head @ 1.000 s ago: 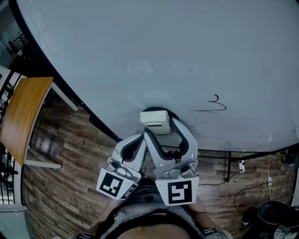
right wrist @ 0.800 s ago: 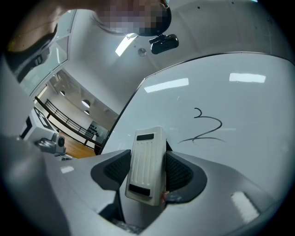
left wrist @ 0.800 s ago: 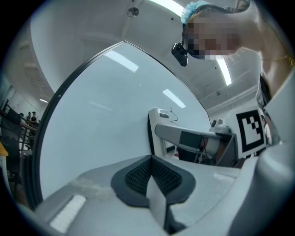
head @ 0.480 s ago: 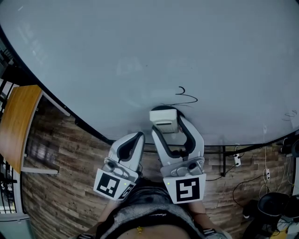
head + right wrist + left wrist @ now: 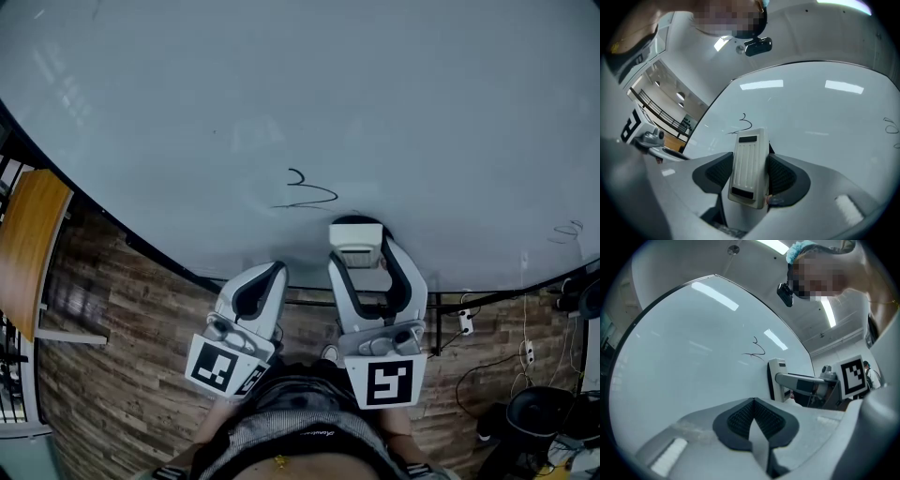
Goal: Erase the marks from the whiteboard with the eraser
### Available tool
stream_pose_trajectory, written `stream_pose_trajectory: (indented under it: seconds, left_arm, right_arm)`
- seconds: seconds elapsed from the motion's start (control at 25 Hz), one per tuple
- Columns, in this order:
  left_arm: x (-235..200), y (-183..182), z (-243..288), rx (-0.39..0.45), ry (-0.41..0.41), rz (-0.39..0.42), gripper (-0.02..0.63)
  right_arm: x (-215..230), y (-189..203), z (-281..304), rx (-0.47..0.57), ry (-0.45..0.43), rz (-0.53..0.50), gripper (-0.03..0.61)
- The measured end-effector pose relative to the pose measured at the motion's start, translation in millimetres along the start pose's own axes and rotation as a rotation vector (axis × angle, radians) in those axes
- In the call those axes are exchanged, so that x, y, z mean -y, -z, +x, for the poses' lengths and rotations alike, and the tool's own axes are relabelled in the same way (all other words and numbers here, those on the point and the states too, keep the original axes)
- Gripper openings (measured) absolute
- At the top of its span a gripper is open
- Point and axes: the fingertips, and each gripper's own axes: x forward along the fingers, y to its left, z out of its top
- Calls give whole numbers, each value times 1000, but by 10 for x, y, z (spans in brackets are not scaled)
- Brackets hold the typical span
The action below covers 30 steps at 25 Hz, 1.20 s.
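Observation:
The whiteboard [image 5: 281, 84] fills the upper part of the head view. A black squiggle mark [image 5: 305, 192] sits on it, left of and above the eraser. My right gripper [image 5: 357, 251] is shut on the white eraser [image 5: 356, 241], held against the board's lower part. In the right gripper view the eraser [image 5: 749, 166] stands between the pads, with the squiggle [image 5: 743, 124] just beyond its top. My left gripper [image 5: 272, 272] is shut with nothing in it, below the board's lower edge. A second faint mark [image 5: 567, 232] lies at the board's far right.
A wooden table [image 5: 26, 248] stands at the left on the wood-plank floor [image 5: 122, 347]. Cables and a power strip [image 5: 466, 322] lie below the board's right side. A dark bin [image 5: 534, 412] sits at the bottom right.
The right gripper with the eraser has shifted right along the board; the squiggle now lies to its upper left instead of its right. The view has panned, showing another mark at far right.

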Motion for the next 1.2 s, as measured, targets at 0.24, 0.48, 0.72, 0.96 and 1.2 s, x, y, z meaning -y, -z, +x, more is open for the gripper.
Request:
stream_pose_trajectory:
  seconds: [0.24,0.48,0.72,0.96,1.2]
  left_arm:
    - [226,52,118,-3,22,-10,-2]
    - [339,73,168,-3,39,-16,-2]
    - [288,97,105,-11,28,-19,-2]
    - [132,87,-10,-8,11,-27,-2]
    - [-109,53,-196,-3,-10,-29,-2]
  right_arm:
    - [270,-17,-143,0,21,-15,244]
    - [292,-52,-137,16,10,-9,242]
    - [182,-171,-38,48,-21,6,241]
    - [-97,-315,165,83,-64,29,241]
    - [-449,-454,375,109,-111,22,241]
